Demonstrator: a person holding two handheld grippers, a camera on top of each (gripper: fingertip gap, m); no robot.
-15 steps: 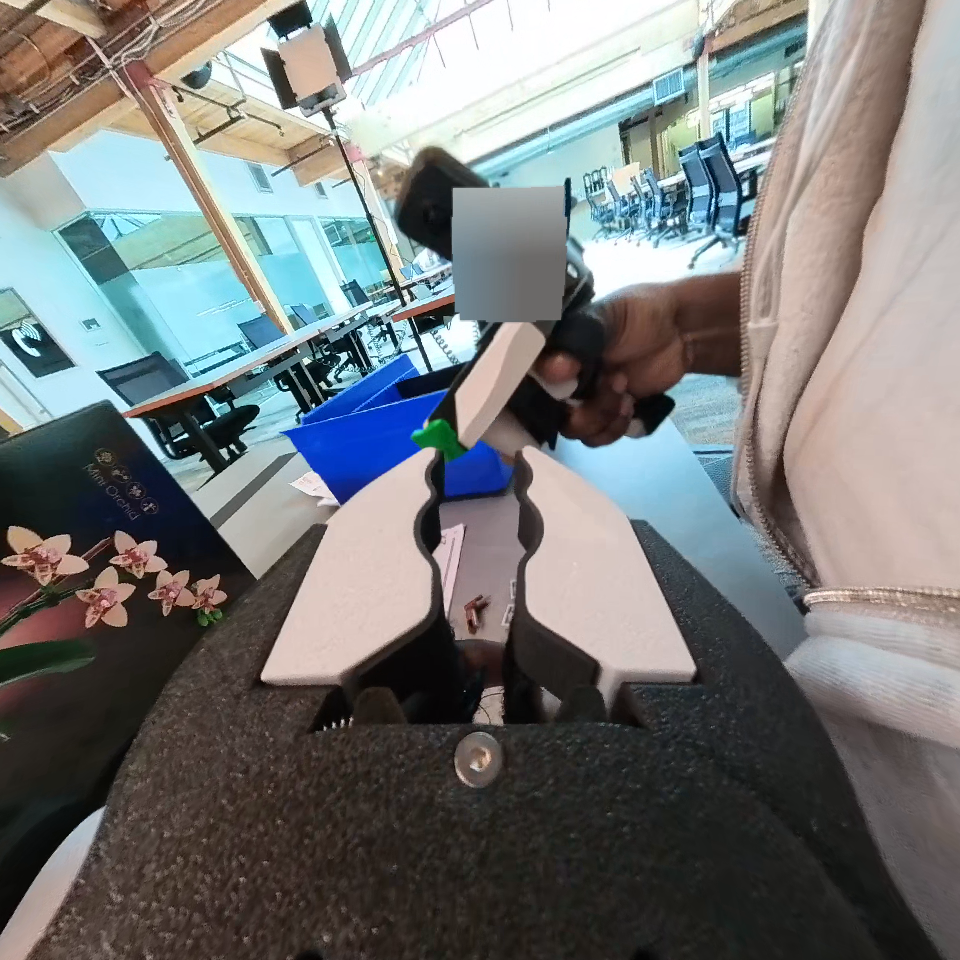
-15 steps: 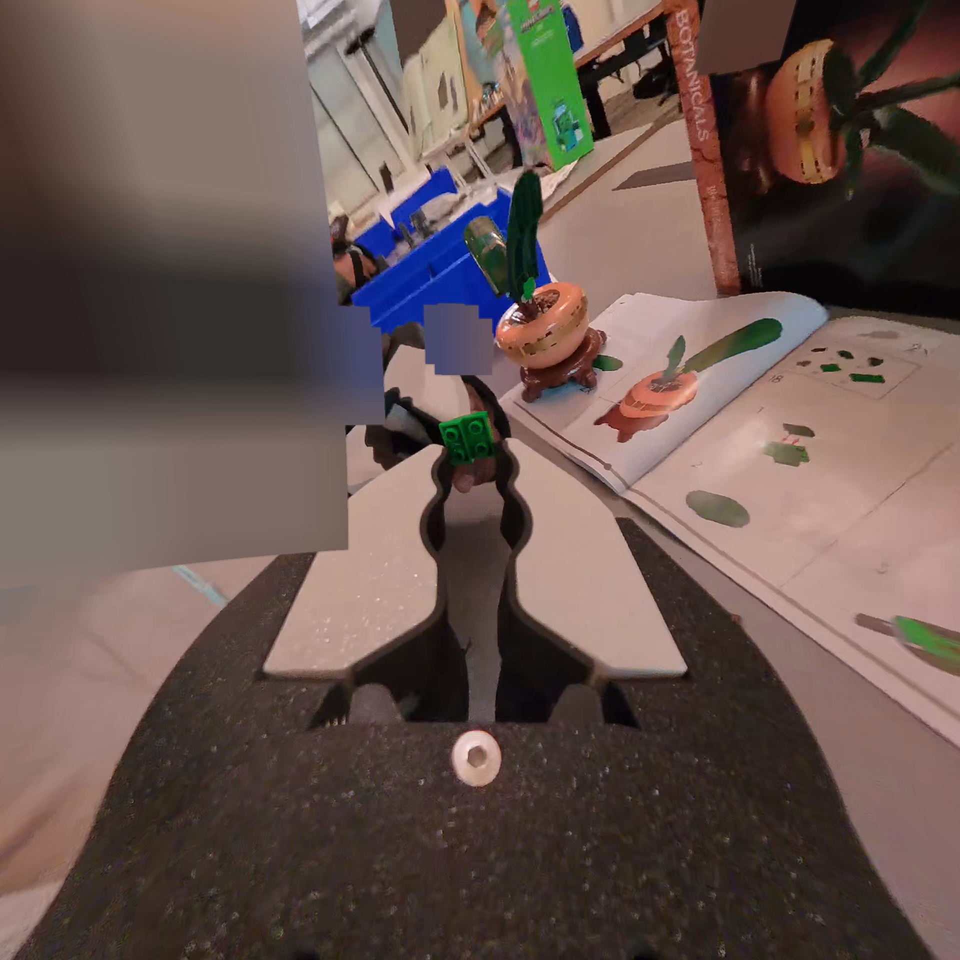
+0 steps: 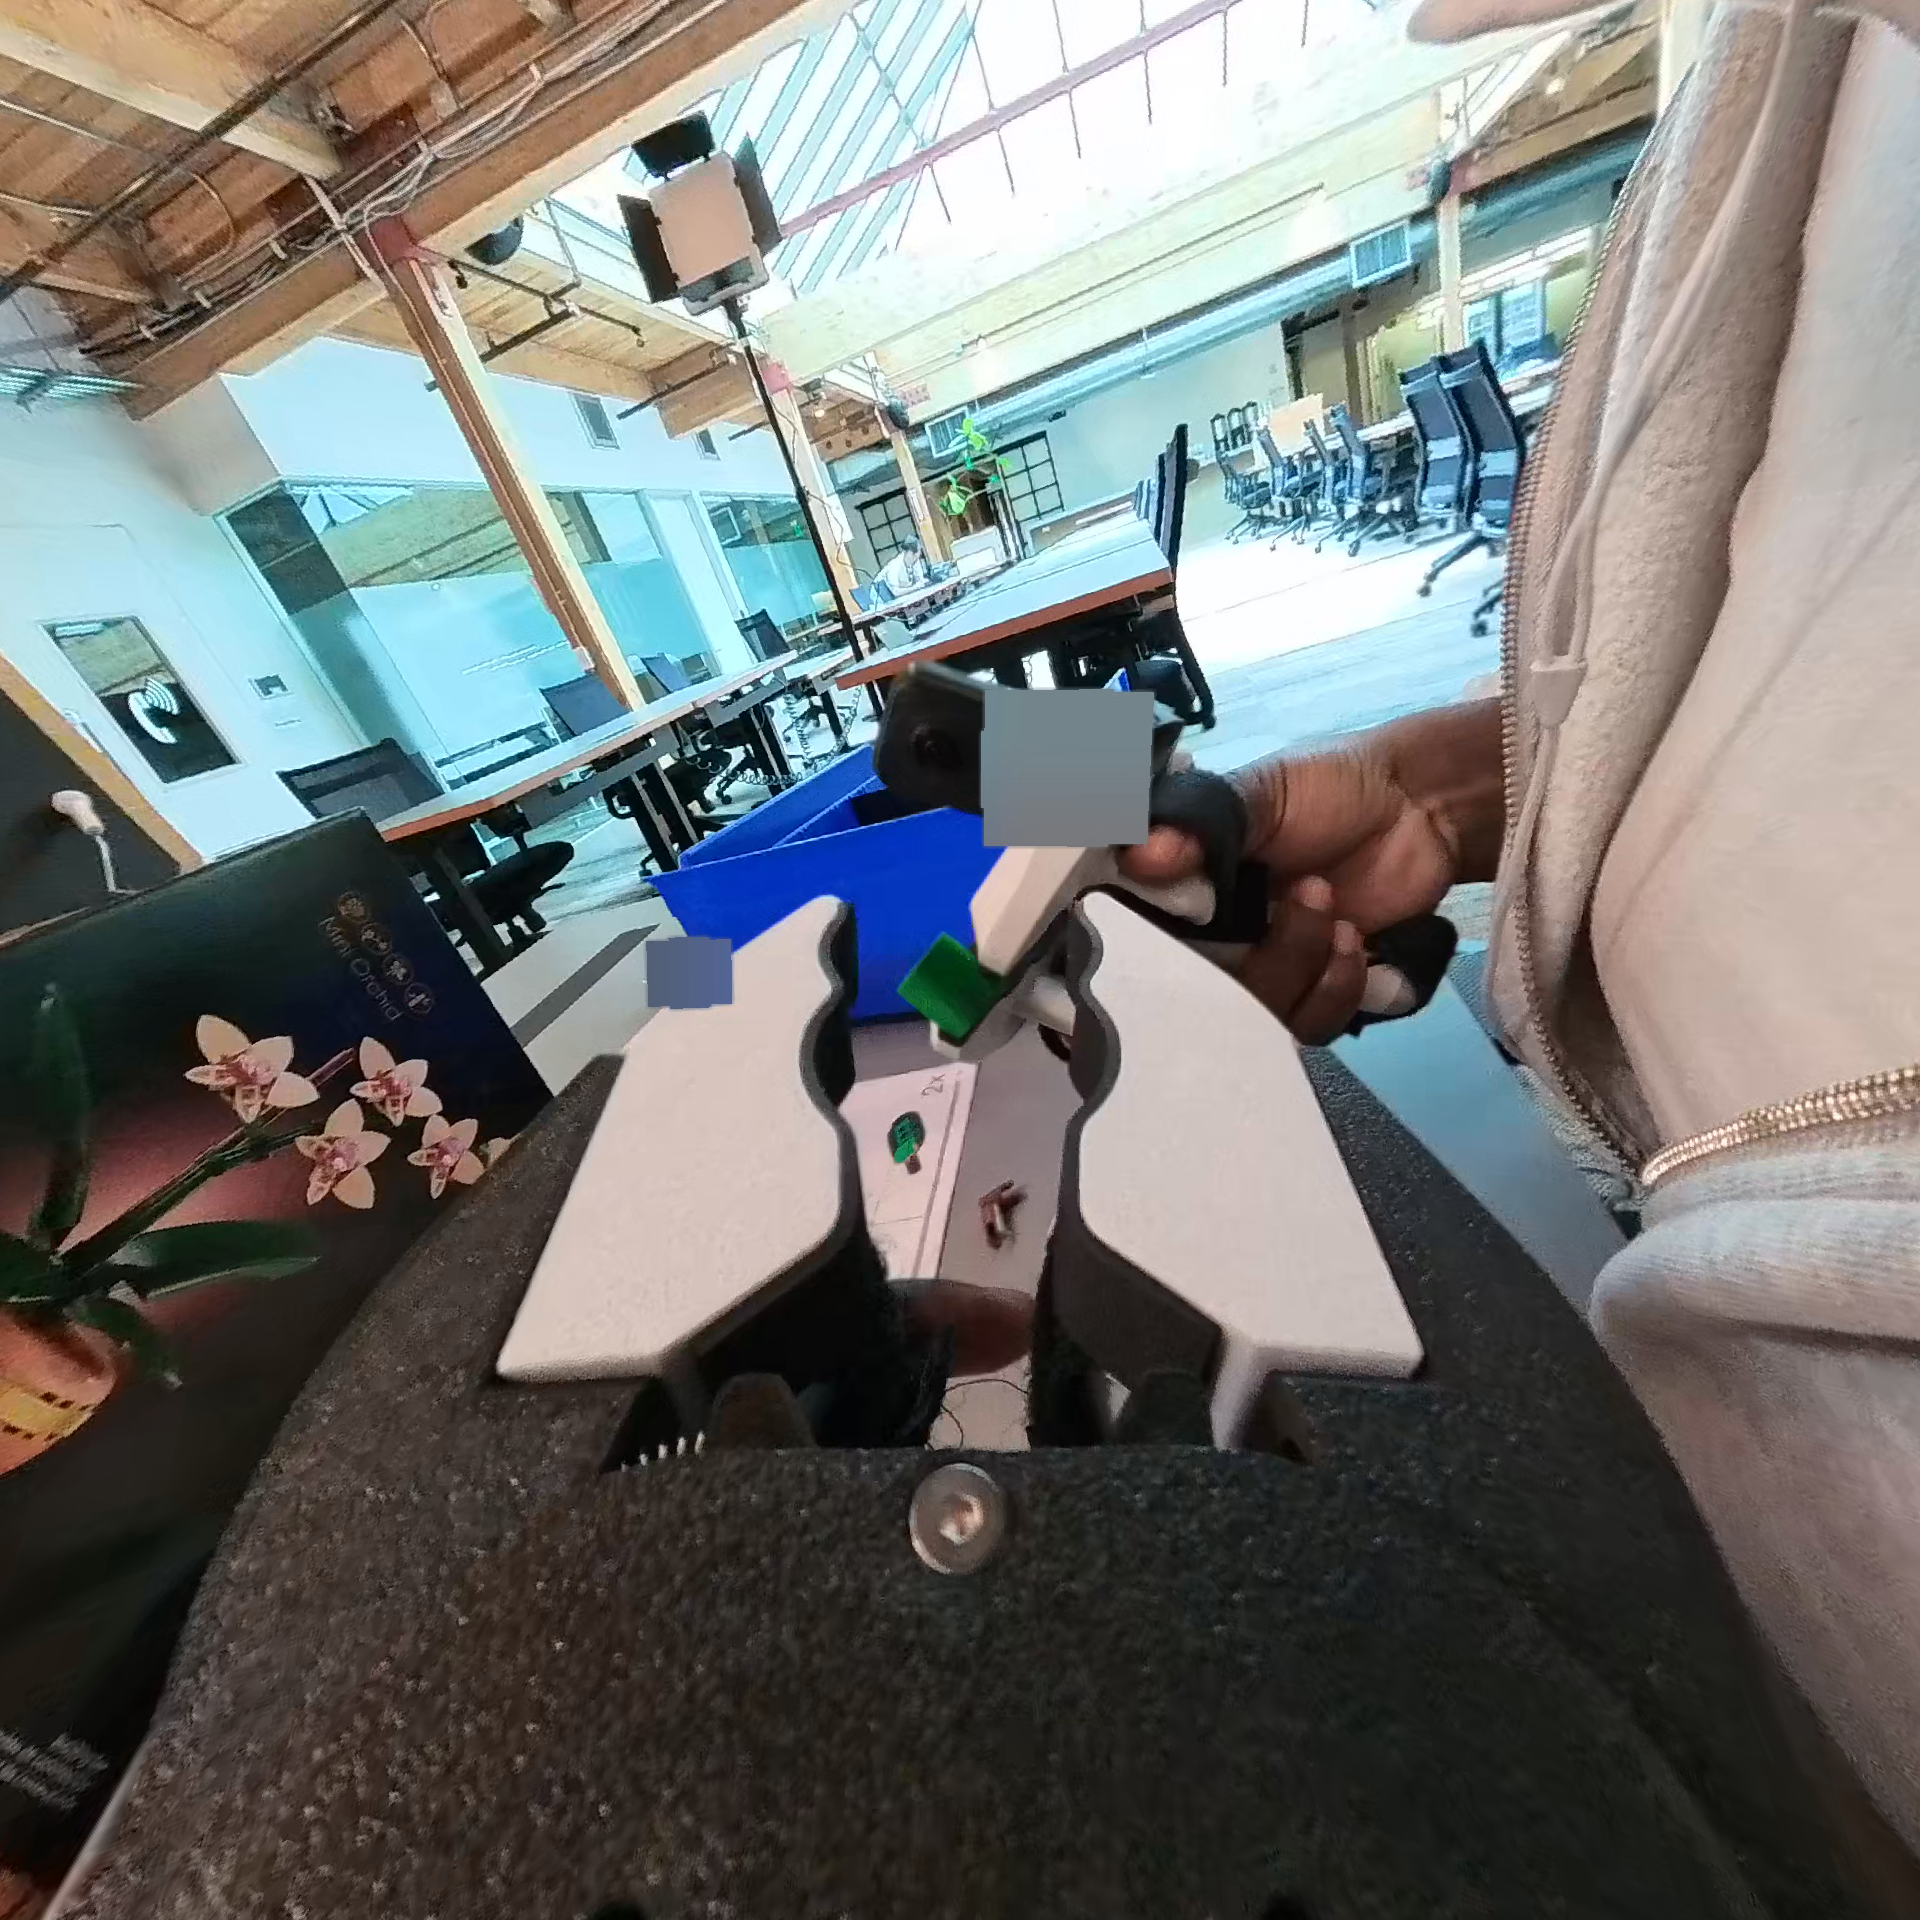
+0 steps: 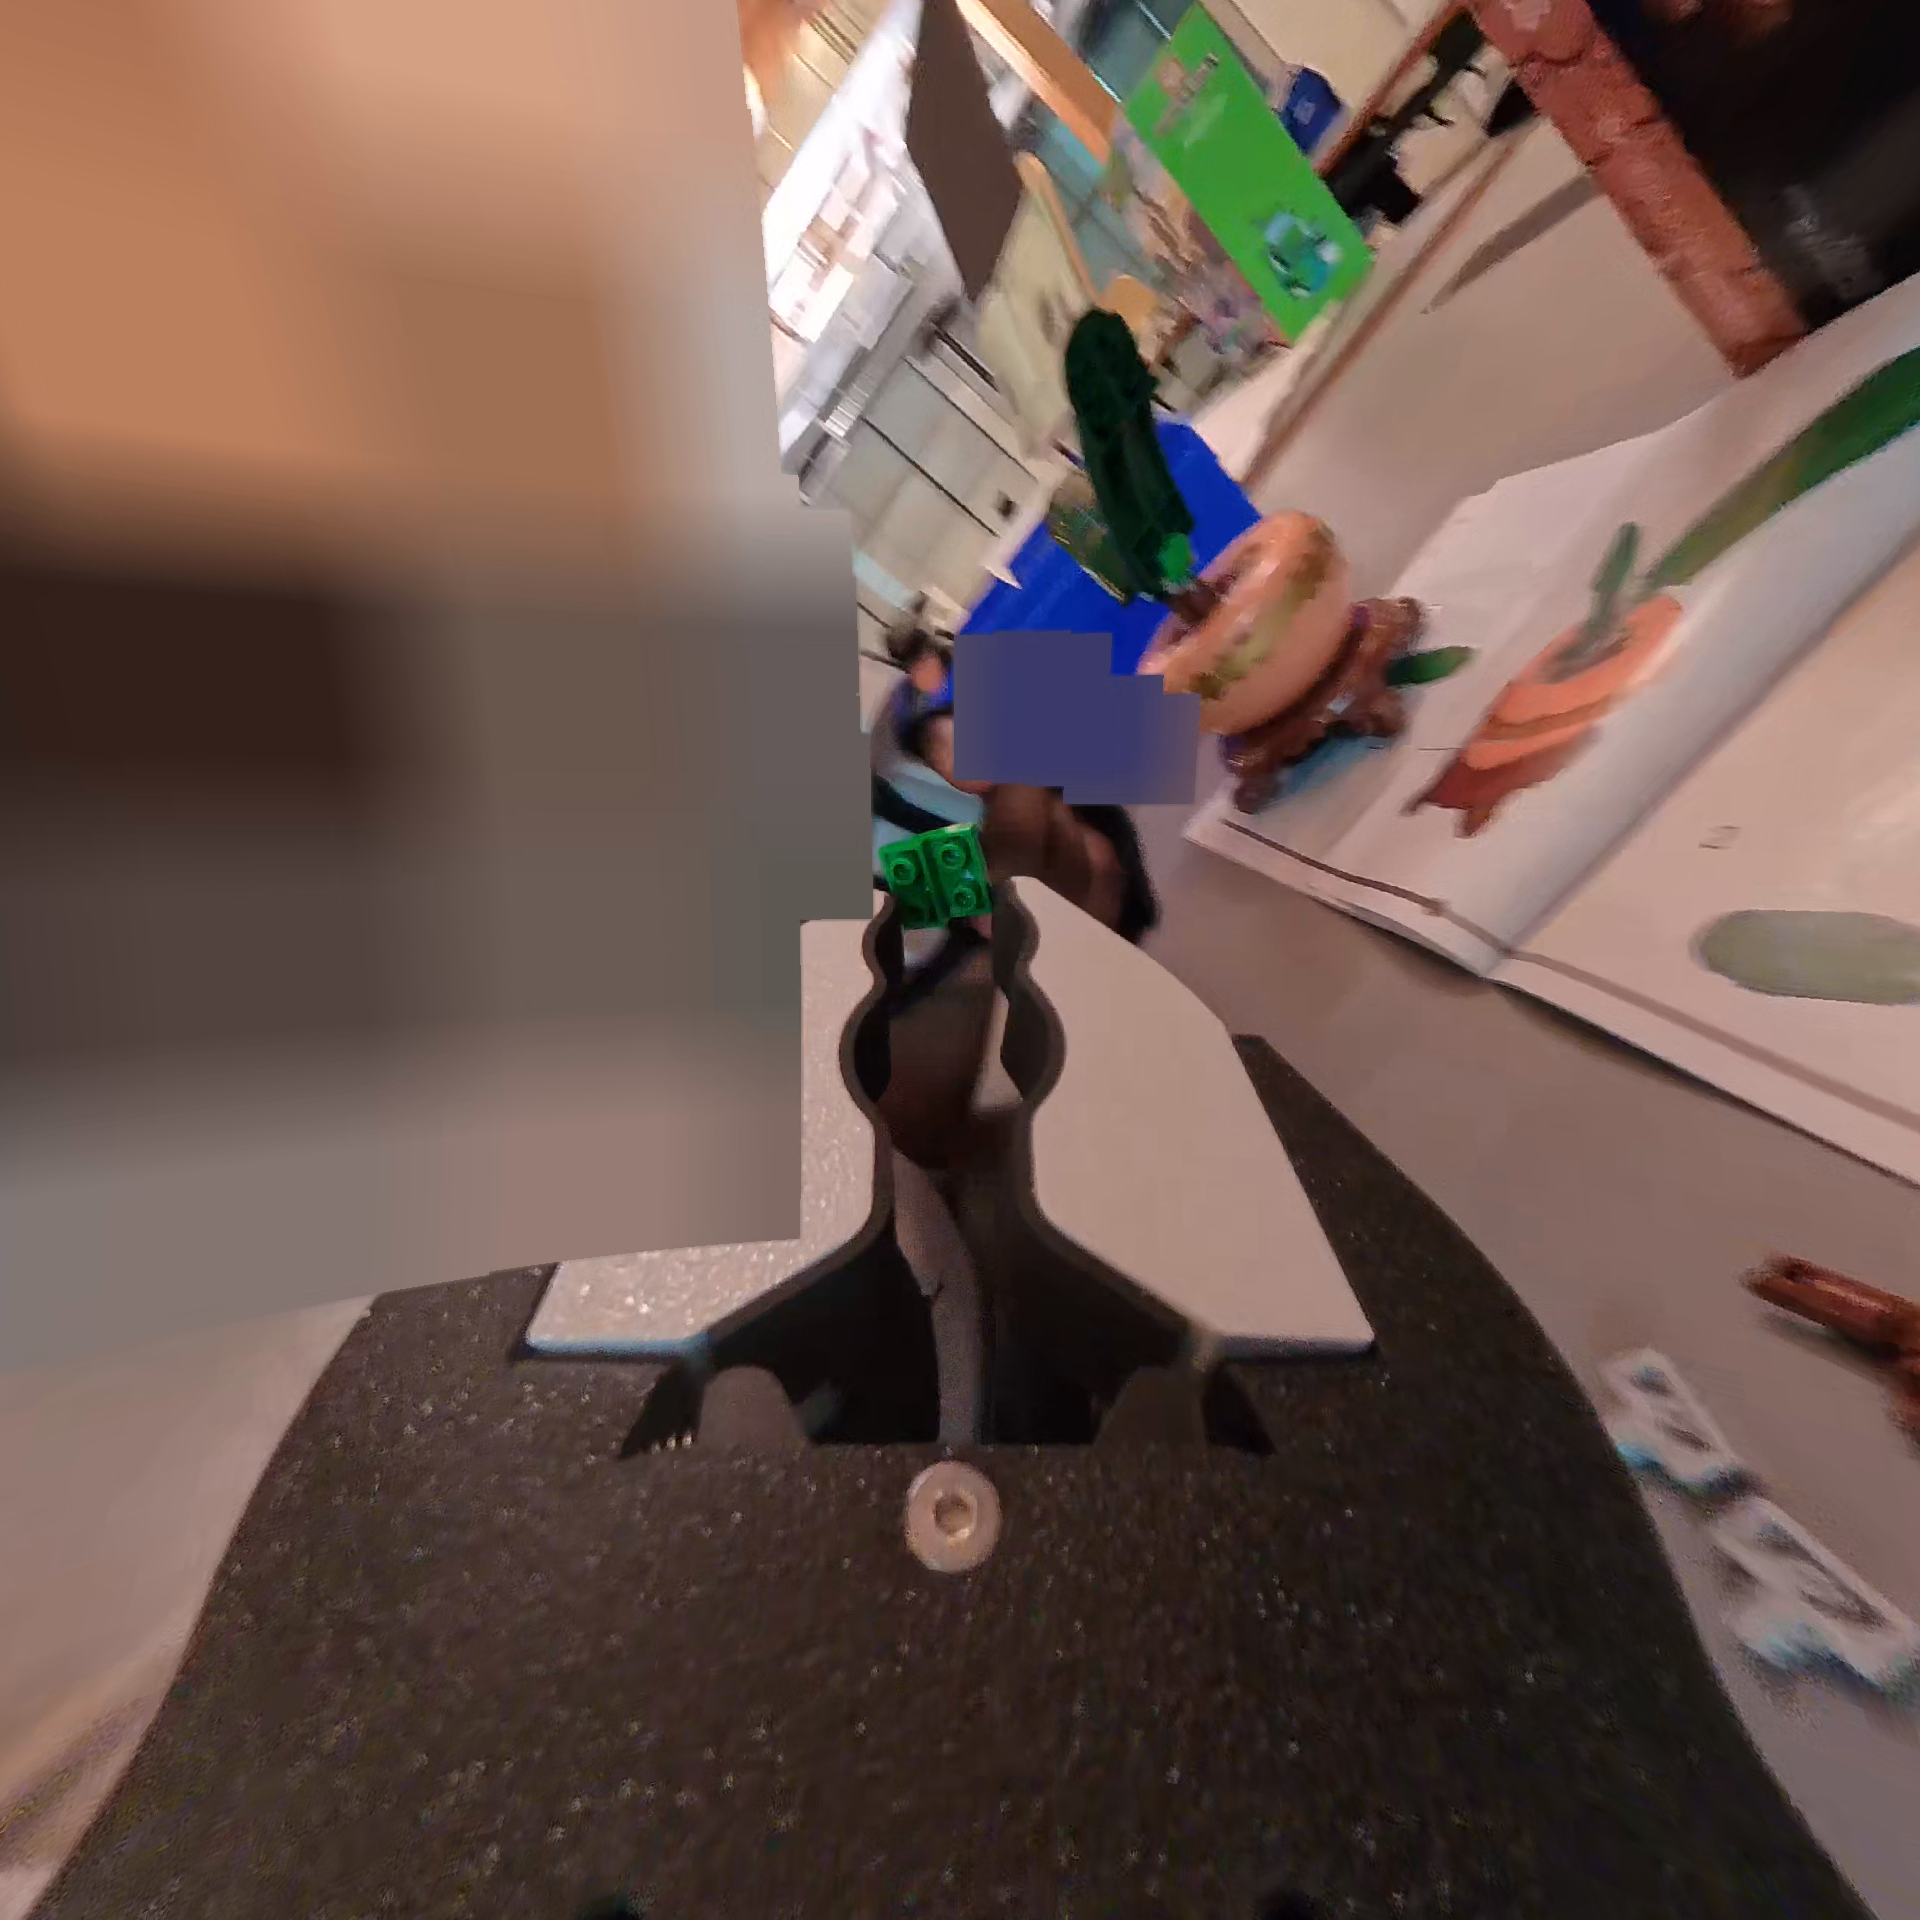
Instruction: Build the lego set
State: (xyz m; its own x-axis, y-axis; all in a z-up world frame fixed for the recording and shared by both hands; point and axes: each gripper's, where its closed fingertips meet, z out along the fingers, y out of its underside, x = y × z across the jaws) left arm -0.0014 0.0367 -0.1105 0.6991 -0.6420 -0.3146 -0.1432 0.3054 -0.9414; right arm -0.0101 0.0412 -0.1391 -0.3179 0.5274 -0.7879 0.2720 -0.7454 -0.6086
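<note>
Jaws on your left gripper [image 3: 961,982] have spread wide and empty since a moment ago; your right gripper [image 4: 940,904] still clamps the green plate [image 4: 935,875] at its tips, swung toward the half-built potted plant [image 4: 1262,644] on the open booklet [image 4: 1662,831]. Likely attachment comes next. Grey worktop [image 4: 1455,1195], open-plan office behind.

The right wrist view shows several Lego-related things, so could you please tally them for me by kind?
Bright green studded plate, pinched at the right gripper's fingertips: 1
Partly built potted plant model: 1
Open instruction booklet: 1
Loose brown piece on the table: 1
Blue bin: 1
Total: 5
</note>
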